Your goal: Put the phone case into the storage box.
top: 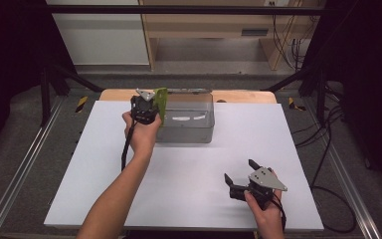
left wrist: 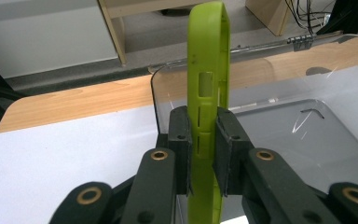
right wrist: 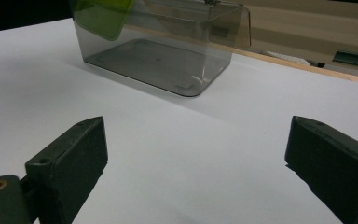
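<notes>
The white tabletop [top: 189,184] carries a clear plastic bin [top: 189,122] at 12 o'clock. The left gripper [left wrist: 200,149] holds a green phone case [left wrist: 208,93] edge-on between closed jaws, upright at the bin's left rim. The right gripper [top: 239,175] hovers at 5 o'clock, jaws wide apart, holding nothing

Lighting even, overhead, bright on white table [top: 189,179]; surroundings dark in high view. Soft shadow beside clear box [right wrist: 168,60]. Small glare streaks on box wall [left wrist: 303,123]. Jaws in right gripper view soft, out of focus. High view low-res, slightly grainy.
</notes>
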The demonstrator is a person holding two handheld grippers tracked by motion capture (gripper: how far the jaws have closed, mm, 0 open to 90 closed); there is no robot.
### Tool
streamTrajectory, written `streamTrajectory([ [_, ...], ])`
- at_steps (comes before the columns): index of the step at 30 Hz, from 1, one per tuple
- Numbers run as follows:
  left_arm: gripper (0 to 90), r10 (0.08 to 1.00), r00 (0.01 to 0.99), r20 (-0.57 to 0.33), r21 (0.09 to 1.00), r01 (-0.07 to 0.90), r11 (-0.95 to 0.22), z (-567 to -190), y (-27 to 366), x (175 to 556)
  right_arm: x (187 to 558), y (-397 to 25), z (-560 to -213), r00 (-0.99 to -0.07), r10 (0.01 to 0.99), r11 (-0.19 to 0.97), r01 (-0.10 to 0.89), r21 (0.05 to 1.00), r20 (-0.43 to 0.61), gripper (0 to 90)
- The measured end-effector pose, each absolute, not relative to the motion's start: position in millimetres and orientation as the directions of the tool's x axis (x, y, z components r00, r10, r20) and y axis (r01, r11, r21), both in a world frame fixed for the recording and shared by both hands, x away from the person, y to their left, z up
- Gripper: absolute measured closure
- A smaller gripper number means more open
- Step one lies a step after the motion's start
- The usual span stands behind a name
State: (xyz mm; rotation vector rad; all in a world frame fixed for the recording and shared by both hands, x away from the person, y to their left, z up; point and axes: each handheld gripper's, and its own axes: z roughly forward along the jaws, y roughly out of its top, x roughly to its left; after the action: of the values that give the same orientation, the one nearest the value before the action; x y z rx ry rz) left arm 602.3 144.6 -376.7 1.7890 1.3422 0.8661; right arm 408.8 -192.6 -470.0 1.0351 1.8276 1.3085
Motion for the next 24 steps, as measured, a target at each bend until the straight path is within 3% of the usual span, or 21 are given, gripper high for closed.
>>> streamTrajectory([
  [24, 78.1, 0.969, 0.236, 0.08, 0.845, 0.499, -0.191, -382.9, 143.9, 603.0, 409.5, -191.6, -471.0, -0.473, 0.879, 0.192, 0.233, 0.953, -0.061, 5.8],
])
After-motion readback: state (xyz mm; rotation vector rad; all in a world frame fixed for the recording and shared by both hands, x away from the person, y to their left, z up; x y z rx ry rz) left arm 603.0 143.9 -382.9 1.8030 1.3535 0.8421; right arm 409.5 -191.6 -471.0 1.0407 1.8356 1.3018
